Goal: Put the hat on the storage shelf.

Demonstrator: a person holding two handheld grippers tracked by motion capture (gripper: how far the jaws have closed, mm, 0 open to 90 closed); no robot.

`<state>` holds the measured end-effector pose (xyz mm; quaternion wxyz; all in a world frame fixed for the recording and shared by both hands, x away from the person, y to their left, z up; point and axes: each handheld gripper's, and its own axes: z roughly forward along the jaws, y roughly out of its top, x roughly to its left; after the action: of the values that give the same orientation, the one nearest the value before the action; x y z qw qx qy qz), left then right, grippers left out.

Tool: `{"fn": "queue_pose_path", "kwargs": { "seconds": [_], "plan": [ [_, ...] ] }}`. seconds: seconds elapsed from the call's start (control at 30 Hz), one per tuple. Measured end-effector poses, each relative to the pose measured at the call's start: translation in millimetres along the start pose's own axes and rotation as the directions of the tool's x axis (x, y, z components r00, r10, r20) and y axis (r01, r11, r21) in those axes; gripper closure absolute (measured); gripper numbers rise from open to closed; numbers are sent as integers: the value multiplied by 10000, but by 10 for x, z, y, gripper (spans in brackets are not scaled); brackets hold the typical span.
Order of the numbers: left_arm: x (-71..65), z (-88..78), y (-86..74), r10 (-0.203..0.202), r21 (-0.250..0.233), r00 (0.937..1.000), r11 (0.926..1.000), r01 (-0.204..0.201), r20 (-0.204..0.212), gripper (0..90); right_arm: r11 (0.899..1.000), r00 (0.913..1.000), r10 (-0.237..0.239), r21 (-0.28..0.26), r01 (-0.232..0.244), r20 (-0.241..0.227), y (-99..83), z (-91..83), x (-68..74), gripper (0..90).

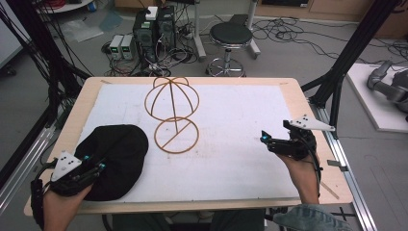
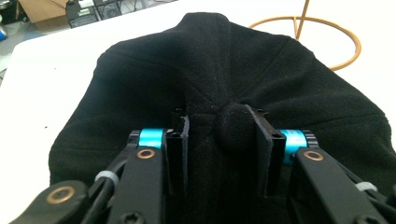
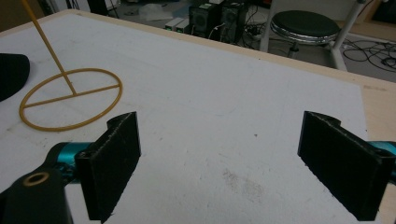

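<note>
- Left gripper point(image 2: 219, 135) pinching the top button of the black cap point(image 2: 219, 74); pads pressed on the fabric there. Cap lies flat at the near-left of the table, not lifted yet.
- Right gripper point(image 3: 219, 154) spread wide, holding nothing, over bare mat at the right.
- Wire hat stand point(image 1: 174, 115) upright mid-table, bare. Likely left to do: lift the cap and set it on the stand.
- White mat point(image 1: 240, 120) on wooden table point(image 1: 312, 120).
- Beyond: round stool point(image 1: 230, 36), computer boxes point(image 1: 154, 29), cables on floor.
</note>
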<state>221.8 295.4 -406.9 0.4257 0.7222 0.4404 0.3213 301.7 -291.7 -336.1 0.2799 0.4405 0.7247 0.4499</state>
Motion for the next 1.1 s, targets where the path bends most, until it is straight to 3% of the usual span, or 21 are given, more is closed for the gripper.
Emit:
{"fn": "queue_pose_path", "kwargs": {
  "seconds": [0.27, 0.43, 0.6, 1.0, 1.1],
  "plan": [
    [-15, -102, 74, 105, -612, 9999, 9981, -102, 52, 685, 10000, 10000, 23, -40, -23, 10, 4, -11, -7, 130],
    [15, -193, 136, 3, -1278, 10000, 9918, 6, 66, 685, 10000, 10000, 51, -20, -51, 8, 3, -11, -7, 130],
    [16, -236, 174, 100, -1540, 9999, 9880, -94, 33, 686, 10000, 10000, 62, -44, -62, 25, 6, -15, -9, 130],
    [15, -447, 384, 419, -2349, 9985, 9708, -488, -343, 689, 9999, 10000, 37, -132, -36, 29, 18, -41, -28, 130],
    [26, -522, 457, 411, -2656, 9981, 9627, -518, -458, 689, 9998, 9999, 104, -181, -103, 53, 23, -51, -33, 130]
  ]
}}
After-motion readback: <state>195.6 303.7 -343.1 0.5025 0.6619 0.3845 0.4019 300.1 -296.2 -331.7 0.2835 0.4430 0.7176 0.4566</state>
